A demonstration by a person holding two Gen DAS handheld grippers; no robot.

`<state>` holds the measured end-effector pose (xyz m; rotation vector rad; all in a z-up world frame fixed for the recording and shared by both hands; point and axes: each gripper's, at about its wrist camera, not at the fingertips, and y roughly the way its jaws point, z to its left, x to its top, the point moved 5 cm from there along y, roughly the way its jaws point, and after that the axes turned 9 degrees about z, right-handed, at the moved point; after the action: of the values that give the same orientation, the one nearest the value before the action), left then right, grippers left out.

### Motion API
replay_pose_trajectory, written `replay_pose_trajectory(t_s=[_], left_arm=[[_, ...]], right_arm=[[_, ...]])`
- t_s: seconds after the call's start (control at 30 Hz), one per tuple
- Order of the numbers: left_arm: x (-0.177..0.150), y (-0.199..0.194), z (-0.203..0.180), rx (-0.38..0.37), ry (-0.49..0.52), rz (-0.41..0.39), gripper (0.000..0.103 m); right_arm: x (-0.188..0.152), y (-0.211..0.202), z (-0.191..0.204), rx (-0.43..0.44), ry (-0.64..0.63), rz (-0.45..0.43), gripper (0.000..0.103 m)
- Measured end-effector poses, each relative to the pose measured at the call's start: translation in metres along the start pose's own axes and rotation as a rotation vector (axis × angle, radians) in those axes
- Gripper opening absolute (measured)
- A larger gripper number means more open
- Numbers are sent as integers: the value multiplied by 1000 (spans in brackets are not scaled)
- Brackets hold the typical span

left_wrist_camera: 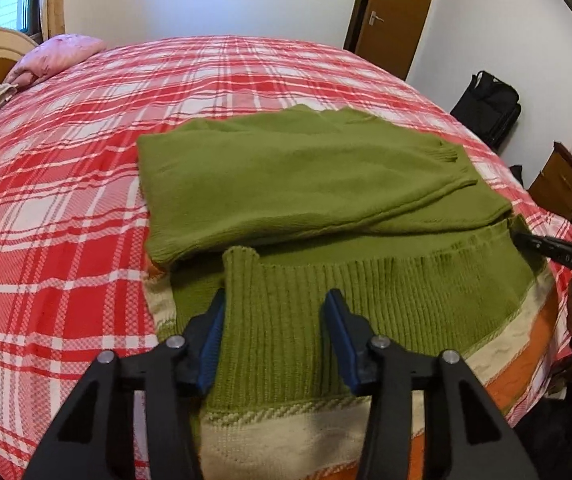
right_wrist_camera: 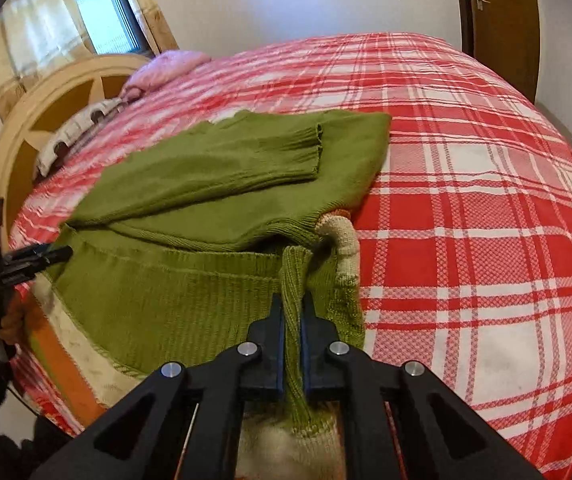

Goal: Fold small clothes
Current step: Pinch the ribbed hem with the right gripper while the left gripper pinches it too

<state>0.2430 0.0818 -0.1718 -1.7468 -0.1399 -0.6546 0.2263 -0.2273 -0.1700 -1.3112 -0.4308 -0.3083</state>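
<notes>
A green knitted sweater with cream and orange bands lies on the red plaid bed, its sleeves folded across the body. My left gripper stands open over the ribbed hem's left corner, which sits bunched between the blue pads. My right gripper is shut on a pinched fold of the ribbed hem at the sweater's right corner. The left wrist view shows the right gripper at the sweater's right edge. The right wrist view shows the left gripper at its left edge.
A pink pillow and a wooden headboard lie at the bed's far left. A brown door and a black bag stand beyond the far right side. A hand holds the left gripper.
</notes>
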Motion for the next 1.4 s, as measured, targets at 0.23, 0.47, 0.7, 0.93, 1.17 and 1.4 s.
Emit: replay_pose_trajectory(t_s=[0.23, 0.47, 0.7, 0.93, 1.17, 1.4], left_arm=[[5, 6, -1, 26, -3, 7, 53], [-3, -9, -3, 34, -27, -25, 8], [7, -52, -9, 42, -40, -126, 7], [45, -85, 9, 78, -123, -231, 6], [46, -79, 24, 90, -98, -177, 12], [15, -47, 19, 73, -19, -76, 69]], right_arm=[[0, 3, -3, 10, 34, -8, 9], [-3, -18, 16, -82, -47, -48, 5], [19, -80, 37, -78, -96, -198, 5], [52, -98, 58, -105, -162, -265, 5], [49, -93, 60, -102, -172, -249, 5], [20, -103, 55, -117, -162, -261, 5]])
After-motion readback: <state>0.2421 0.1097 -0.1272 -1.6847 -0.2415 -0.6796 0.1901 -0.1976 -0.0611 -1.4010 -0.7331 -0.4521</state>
